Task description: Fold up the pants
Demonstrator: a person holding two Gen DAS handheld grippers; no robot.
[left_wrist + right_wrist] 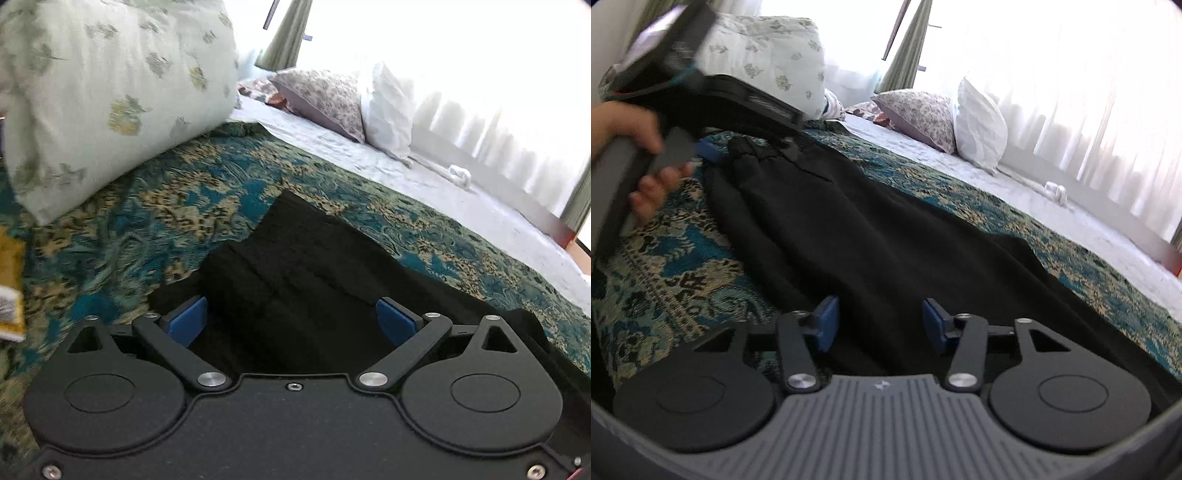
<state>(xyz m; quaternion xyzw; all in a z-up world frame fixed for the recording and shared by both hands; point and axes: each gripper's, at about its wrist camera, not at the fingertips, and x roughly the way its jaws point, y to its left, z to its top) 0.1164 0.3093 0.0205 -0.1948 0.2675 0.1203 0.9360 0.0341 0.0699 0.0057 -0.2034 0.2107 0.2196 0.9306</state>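
On patterned bedspread (110,236), black pants (871,236) lying flat; I'm hovering left gripper (291,321) and right gripper (877,323), both spread wide, gripping nothing, near hem edges.

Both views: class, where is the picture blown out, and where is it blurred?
Left wrist view: the window is blown out white; the green pillow looks soft. Right wrist view: same glare behind the curtain; the left gripper and hand are motion-blurred; black pants show little detail.
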